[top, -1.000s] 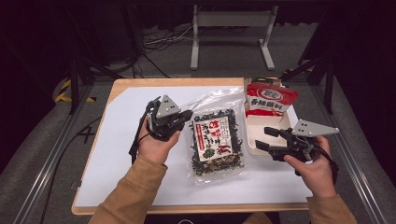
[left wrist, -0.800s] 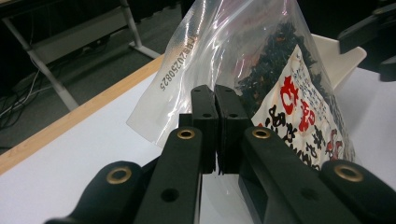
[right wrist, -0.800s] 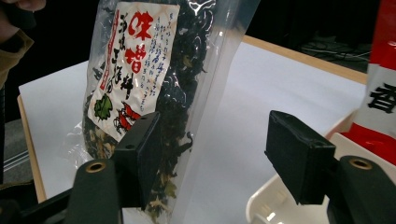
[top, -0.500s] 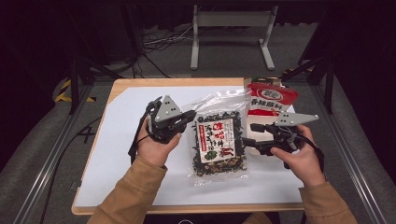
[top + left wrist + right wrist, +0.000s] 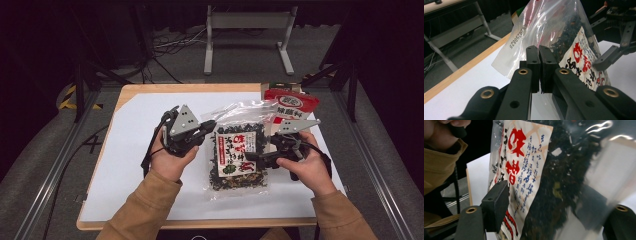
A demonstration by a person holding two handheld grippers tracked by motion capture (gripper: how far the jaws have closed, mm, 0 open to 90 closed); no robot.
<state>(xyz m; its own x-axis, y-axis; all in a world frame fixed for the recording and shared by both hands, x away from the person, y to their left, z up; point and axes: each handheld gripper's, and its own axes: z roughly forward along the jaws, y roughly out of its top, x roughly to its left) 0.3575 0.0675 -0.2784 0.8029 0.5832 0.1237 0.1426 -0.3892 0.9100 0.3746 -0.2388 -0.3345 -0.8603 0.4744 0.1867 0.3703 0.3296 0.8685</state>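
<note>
**Left jaws clamped on bag edge, right jaws spread around the other side**

Far left: the white table top (image 5: pixel 130 165) is bare from its left edge up to the left hand, lots of free room there. The wooden rim shows along the left and near edges.

Left gripper (image 5: pixel 209 125): jaws fully together, pinching the clear upper-left margin of the clear seaweed bag (image 5: pixel 237 155). In the left gripper view the two pads meet on the plastic film (image 5: pixel 529 32), just below the printed date code. The bag's left edge is lifted off the table there.

Centre: the bag sits mid-table, dark contents and a white label with red and blue characters, with its bottom edge well back from the near table edge. There is bare table below it.

Right gripper (image 5: pixel 252 157): jaws wide, they have just been opening further. The bag's right side sits between them. In the right gripper view one pad (image 5: pixel 496 205) stands just beside the label face and the other jaw is behind the film at right. Pads are not pressing that I can see.

Right: a red-and-white packet (image 5: pixel 292 102) lies behind the right hand, near the far right corner. Space is tight there, with only a narrow strip of table between the right hand and the right edge.
</note>
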